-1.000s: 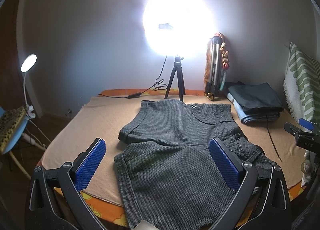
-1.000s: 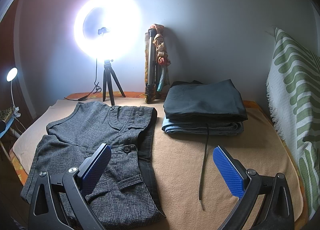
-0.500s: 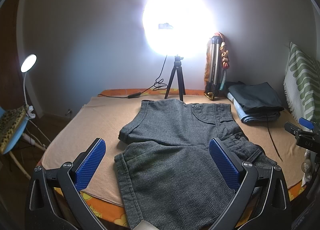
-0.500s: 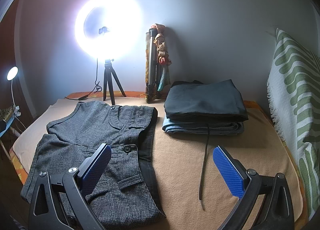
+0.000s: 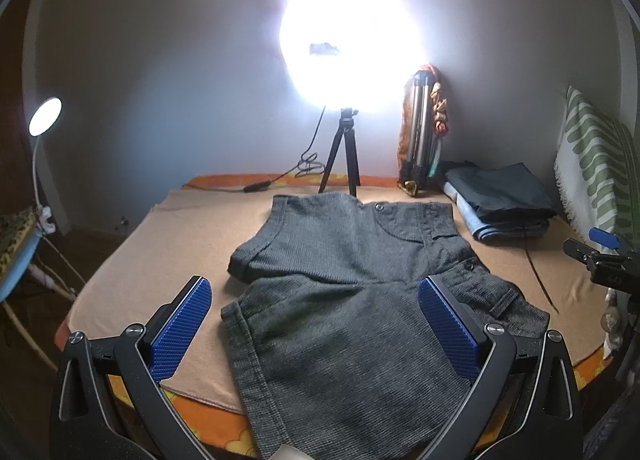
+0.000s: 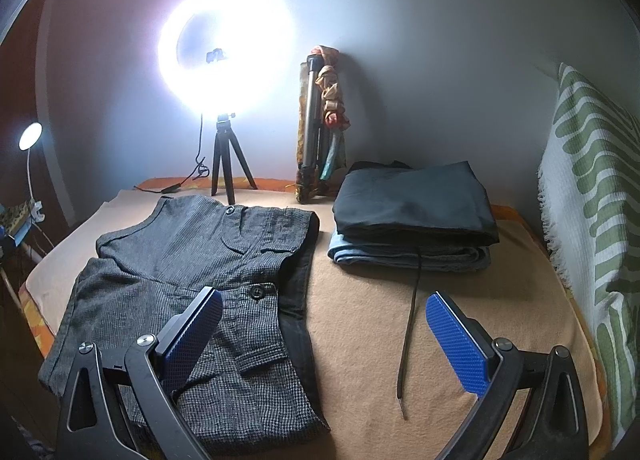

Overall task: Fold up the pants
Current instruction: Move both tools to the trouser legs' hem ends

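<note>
Pants [image 5: 344,300] spread flat (grey), grippers [image 5: 314,324] wide apart

1. The pants' [image 5: 344,324] near hem is cut off by the left view's bottom edge.
2. The ring light's [image 5: 350,45] centre is washed out by glare.
3. The striped blanket [image 6: 592,195] is cropped at the right.

Black curved finger arms with silver screws on left gripper [image 5: 314,326] and right gripper [image 6: 322,334], lower frame; blue dimpled pads [image 5: 180,330] inside.

bare blanket [image 6: 360,340] right of pants [image 6: 192,284], folded stack [image 6: 416,219] behind, cord [image 6: 408,332] across
</note>
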Tool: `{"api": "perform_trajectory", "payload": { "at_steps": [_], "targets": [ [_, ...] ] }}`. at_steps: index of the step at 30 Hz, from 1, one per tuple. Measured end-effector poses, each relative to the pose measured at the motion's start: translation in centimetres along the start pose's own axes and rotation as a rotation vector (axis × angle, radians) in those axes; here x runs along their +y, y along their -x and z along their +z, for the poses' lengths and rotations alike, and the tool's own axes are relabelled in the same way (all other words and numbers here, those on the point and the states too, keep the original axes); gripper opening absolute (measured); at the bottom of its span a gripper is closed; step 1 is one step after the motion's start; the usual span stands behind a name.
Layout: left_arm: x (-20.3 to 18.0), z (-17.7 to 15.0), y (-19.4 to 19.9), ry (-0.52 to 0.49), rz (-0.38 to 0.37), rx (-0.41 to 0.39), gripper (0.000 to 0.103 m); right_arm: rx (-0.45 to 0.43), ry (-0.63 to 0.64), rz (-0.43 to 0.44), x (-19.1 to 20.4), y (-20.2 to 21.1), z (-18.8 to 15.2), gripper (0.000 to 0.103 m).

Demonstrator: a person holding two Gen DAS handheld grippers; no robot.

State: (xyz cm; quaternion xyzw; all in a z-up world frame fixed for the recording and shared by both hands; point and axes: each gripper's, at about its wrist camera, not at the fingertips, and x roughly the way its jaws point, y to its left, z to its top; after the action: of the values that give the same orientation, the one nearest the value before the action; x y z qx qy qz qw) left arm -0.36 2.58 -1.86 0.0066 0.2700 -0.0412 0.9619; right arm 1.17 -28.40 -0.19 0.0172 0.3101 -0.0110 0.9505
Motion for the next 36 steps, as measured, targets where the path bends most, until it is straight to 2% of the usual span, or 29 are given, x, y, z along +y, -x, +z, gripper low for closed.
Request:
{"api": "perform_trajectory", "payload": {
  "at_steps": [7,14,17,20,25,28,30,36],
  "targets": [
    [0.9,-1.5,-0.6,-0.05,0.001,0.041,0.102,0.004,0.055,0.041,0.6,0.1,-0.5,0.103],
    [1.2,-3.6,-1.2,-0.108,-0.037,0.115,0.083,0.022,0.171,0.116,1.6,-0.1,-2.4,0.103],
    [0.9,-4.8,-1.4,-0.127,-0.084,0.162,0.079,0.065,0.25,0.168,2.0,-0.5,-3.9,0.102],
    [0.0,-6.4,-1.3,-0.19,-0.117,0.207,0.07,0.104,0.32,0.216,2.7,-0.6,-4.8,0.097],
    [-0.9,-9.4,-1.3,-0.265,-0.163,0.305,0.069,0.172,0.453,0.314,4.6,-0.6,-6.5,0.097],
    [-1.0,-10.6,-1.6,-0.271,-0.191,0.353,0.069,0.211,0.544,0.342,6.0,-0.7,-7.9,0.089],
    [-1.2,-11.2,-1.9,-0.288,-0.202,0.372,0.069,0.245,0.597,0.344,6.7,-1.0,-8.7,0.085],
    [-1.9,-12.5,-1.8,-0.358,-0.23,0.389,0.069,0.294,0.666,0.325,7.4,-2.2,-9.8,0.085]
  ]
}}
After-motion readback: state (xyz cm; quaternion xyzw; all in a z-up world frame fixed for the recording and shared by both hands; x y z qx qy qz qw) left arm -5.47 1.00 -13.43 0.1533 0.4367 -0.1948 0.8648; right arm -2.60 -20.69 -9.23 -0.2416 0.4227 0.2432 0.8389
